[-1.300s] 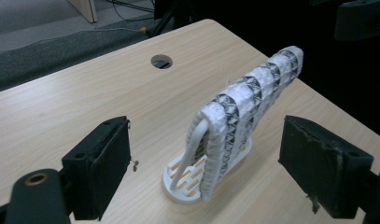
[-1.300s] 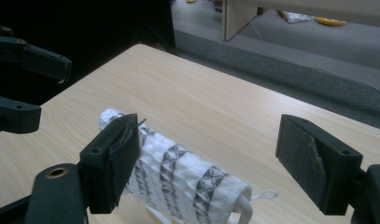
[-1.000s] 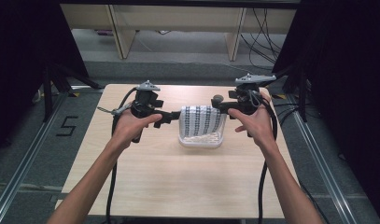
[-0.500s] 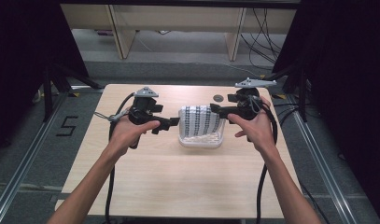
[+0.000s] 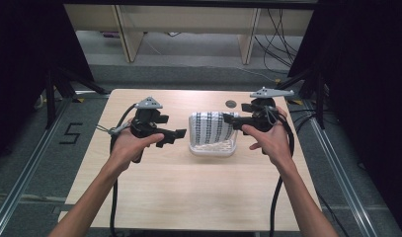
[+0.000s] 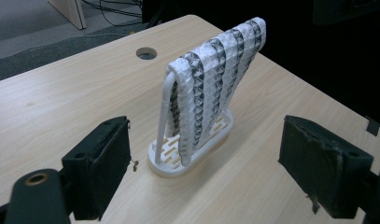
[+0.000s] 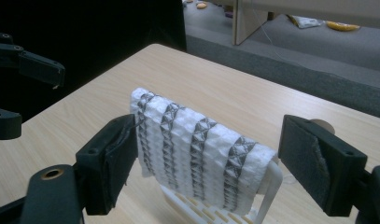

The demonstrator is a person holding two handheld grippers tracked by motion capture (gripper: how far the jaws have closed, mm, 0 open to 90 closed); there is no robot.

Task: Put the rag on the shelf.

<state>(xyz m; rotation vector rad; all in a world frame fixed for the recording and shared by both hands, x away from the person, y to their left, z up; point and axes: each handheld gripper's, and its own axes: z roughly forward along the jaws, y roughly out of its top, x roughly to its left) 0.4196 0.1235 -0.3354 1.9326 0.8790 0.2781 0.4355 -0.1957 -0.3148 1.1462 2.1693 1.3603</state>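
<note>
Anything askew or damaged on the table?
Mostly fine. The striped cloth hangs neatly over the white rack, which stands upright. Only oddity: the left hand-held gripper has a frayed pad.

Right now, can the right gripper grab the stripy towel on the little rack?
Probably yes. The right gripper is open and right beside the towel, whose end sits between its jaws. Nothing stands in the way; the left gripper hangs apart on the other side of the rack.

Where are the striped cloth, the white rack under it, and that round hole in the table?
White waffle cloth with dark stripes (image 6: 215,79): left gripper view, on its hanging face.
White plastic rack (image 6: 163,114): left gripper view, on its upright bar.
Round hole in the wooden table (image 6: 146,53): left gripper view, at its middle.
</note>
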